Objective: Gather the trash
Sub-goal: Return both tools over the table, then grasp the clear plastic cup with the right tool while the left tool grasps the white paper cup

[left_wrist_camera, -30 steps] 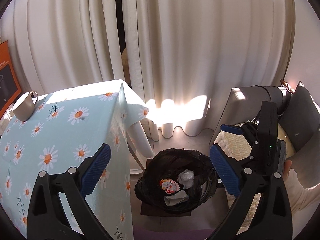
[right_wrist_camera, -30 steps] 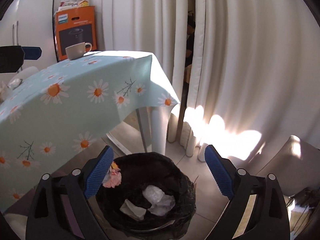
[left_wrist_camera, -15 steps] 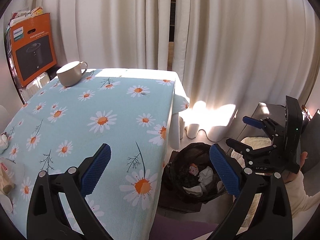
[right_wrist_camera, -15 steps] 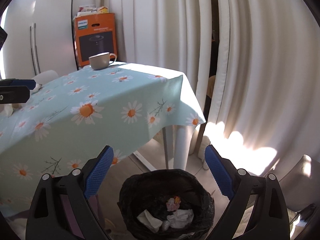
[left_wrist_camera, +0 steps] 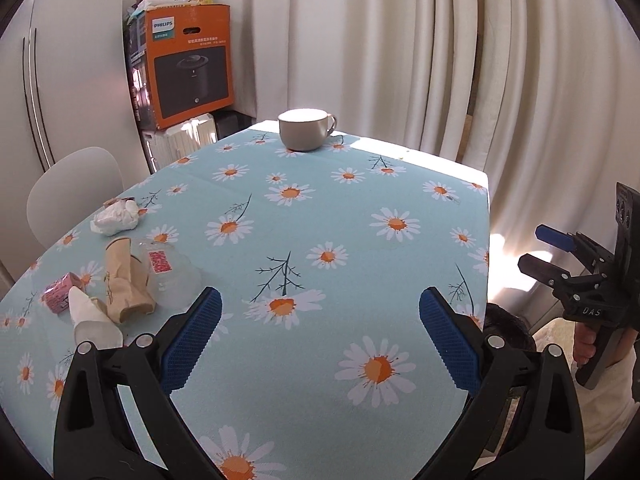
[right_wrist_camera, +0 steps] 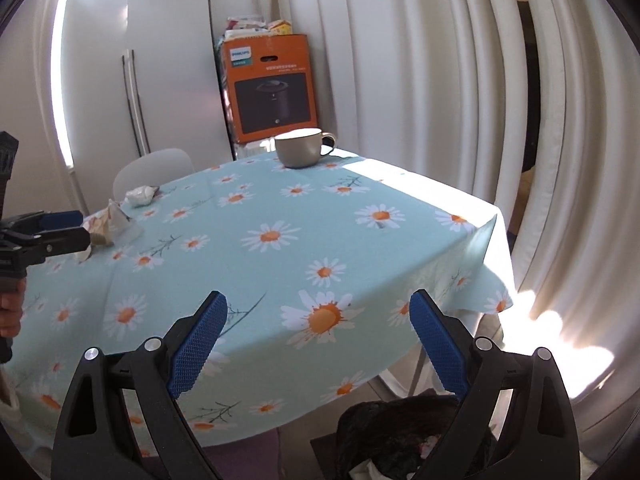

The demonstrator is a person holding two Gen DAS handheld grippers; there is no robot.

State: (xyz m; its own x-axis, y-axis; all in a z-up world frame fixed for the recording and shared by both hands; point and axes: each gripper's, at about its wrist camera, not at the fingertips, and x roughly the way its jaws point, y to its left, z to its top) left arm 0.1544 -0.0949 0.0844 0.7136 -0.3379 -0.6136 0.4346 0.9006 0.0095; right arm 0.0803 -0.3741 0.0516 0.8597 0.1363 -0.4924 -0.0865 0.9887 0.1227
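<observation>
Left wrist view: my left gripper (left_wrist_camera: 318,336) hangs over the table (left_wrist_camera: 360,240) with its jaws spread wide and nothing between them. The trash sits in a cluster at the table's left side: a crumpled white tissue (left_wrist_camera: 115,218), a brown paper piece (left_wrist_camera: 124,280) lying against a clear plastic cup (left_wrist_camera: 172,272) on its side, a pink wrapper (left_wrist_camera: 62,298) and a white paper cone (left_wrist_camera: 90,322). All of it is left of my left pad, none of it touching the gripper. A mug (left_wrist_camera: 306,129) stands upright at the far edge, with an orange box (left_wrist_camera: 188,60) behind it. My right gripper (left_wrist_camera: 548,252) shows at the right, off the table's edge, its 2 fingers parted and empty.

Right wrist view: my right gripper (right_wrist_camera: 318,338) also has its jaws wide apart, holding nothing, above the table's near corner. The black-lined bin (right_wrist_camera: 400,436) is low in the frame beside the table, with white scraps inside. The left gripper (right_wrist_camera: 60,228) enters from the left, near the trash pile (right_wrist_camera: 112,220). The mug (right_wrist_camera: 300,152) stands at the far edge.
</observation>
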